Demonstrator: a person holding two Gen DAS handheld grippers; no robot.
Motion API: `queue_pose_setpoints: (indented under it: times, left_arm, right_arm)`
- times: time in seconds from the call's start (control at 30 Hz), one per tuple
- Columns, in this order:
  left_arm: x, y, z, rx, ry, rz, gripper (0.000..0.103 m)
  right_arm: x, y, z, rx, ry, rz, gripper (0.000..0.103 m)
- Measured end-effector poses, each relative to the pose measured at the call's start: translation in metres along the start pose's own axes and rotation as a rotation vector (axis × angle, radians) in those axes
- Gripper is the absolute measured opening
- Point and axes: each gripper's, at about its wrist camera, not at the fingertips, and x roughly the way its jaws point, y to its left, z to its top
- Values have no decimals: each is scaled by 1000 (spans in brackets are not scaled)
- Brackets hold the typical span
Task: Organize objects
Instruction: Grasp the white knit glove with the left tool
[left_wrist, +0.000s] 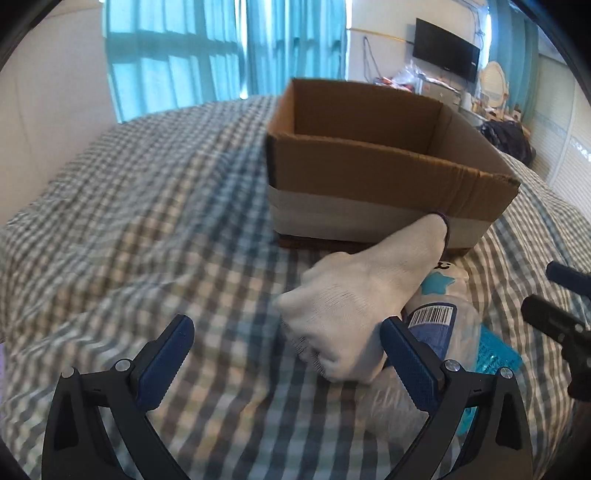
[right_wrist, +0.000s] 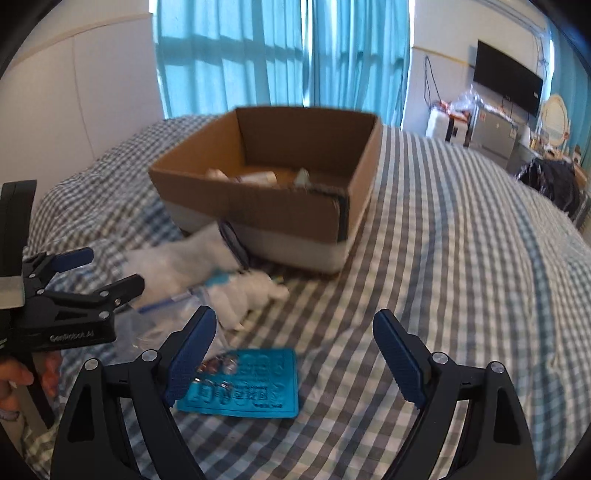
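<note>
Item: white glove (left_wrist: 354, 306), lower centre of the left view, lying on clutter before the cardboard box (left_wrist: 369, 173).
Left gripper (left_wrist: 288, 354): wide open, empty.
Right gripper (right_wrist: 295, 358): wide open, empty, over the blue blister pack (right_wrist: 255, 384).
Handling: straddle one item squarely, close, carry it over the box rim.

A glove (left_wrist: 354, 306) lies on the bed (left_wrist: 147, 221) before the box (left_wrist: 369, 173).

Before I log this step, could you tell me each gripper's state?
Left gripper: open, holding nothing.
Right gripper: open, holding nothing.
</note>
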Motion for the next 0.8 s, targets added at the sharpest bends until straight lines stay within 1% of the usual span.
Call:
queue_pose_setpoints:
  times: [0.13, 0.2, 0.23, 0.27, 0.3, 0.33, 0.37, 0.47, 0.6, 0.63, 0.67, 0.73, 0.8]
  left_arm:
    - [15, -8, 2, -22, 9, -68, 102]
    - [20, -9, 3, -30, 18, -120, 91]
    - [21, -9, 2, -38, 27, -160, 73]
    - [21, -9, 3, -48, 36, -178, 69]
    - [20, -9, 2, -42, 38, -173, 66]
    - [17, -11, 1, -22, 37, -167, 59]
    - [11, -13, 0, 4, 32, -158, 56]
    - [-8, -13, -5, 25, 15, -138, 51]
    - [-36, 1, -12, 3, -15, -81, 50]
    - [-43, 6, -12, -5, -25, -61, 50]
    - [-49, 14, -12, -14, -36, -35, 50]
    - [-57, 25, -14, -29, -54, 21, 50]
    - [-58, 39, -15, -39, -61, 61, 50]
  right_arm:
    - [10, -7, -3, 30, 23, 0, 87]
    - [13, -7, -4, 24, 32, -5, 87]
    - [13, -5, -5, 18, 36, -9, 87]
    - [13, -4, -5, 12, 37, -12, 87]
    - [12, -3, -6, 6, 39, -16, 87]
    - [11, -3, -6, 1, 42, -20, 87]
    - [9, -1, -6, -1, 42, -23, 87]
    - [1, 7, -4, -5, 44, -5, 87]
    - [-13, 21, -1, -2, 21, 8, 87]
    - [-15, 25, 0, 6, 20, 20, 89]
    - [-16, 29, 1, 16, 23, 33, 92]
    - [-13, 40, 2, 31, 36, 59, 92]
    - [-7, 56, 4, 30, 54, 75, 92]
